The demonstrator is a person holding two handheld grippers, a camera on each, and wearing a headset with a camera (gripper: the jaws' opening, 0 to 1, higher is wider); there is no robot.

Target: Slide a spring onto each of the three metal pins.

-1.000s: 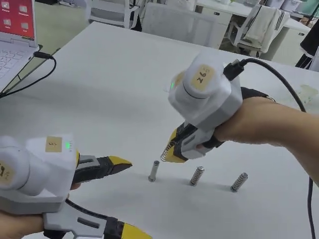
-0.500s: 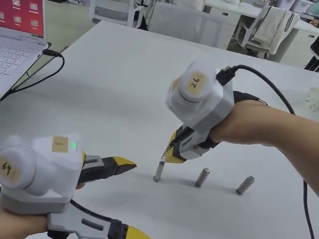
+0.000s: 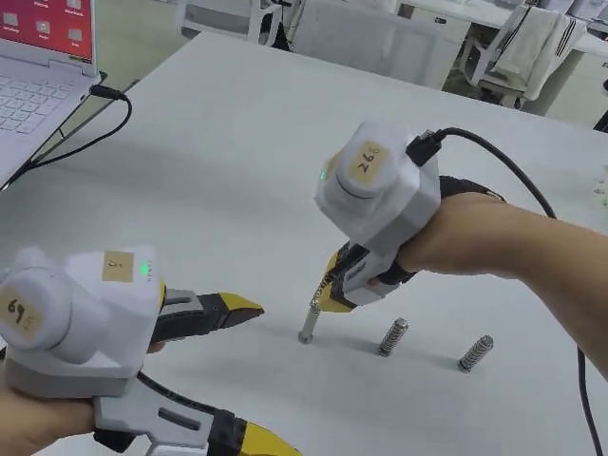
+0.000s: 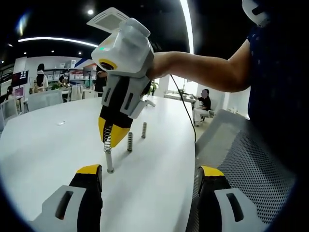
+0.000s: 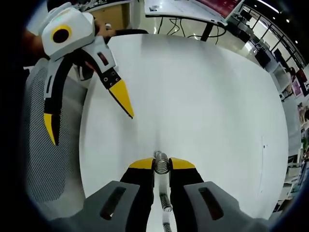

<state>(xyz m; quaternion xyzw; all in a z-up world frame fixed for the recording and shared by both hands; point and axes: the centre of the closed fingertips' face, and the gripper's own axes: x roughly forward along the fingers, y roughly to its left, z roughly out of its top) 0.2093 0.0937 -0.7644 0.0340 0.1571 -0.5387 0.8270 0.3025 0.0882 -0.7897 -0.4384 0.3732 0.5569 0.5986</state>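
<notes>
Now the right tongs (image 3: 331, 296) pinch a spring (image 3: 323, 283) directly atop the slightly tilted bare pin (image 3: 310, 325), axes nearly aligned; the left tongs (image 3: 269, 378) gape beside it.

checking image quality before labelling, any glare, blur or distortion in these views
Head view: even soft light, sharp, only faint shadows on the table. Left gripper view: fisheye bends the table edge, ceiling light strip glares. Right gripper view: strong fisheye curve; the spring reads clearly.

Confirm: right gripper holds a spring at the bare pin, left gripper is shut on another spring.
The left gripper is open and empty, per the left gripper view. The right gripper does hold a spring at the bare pin.
</notes>
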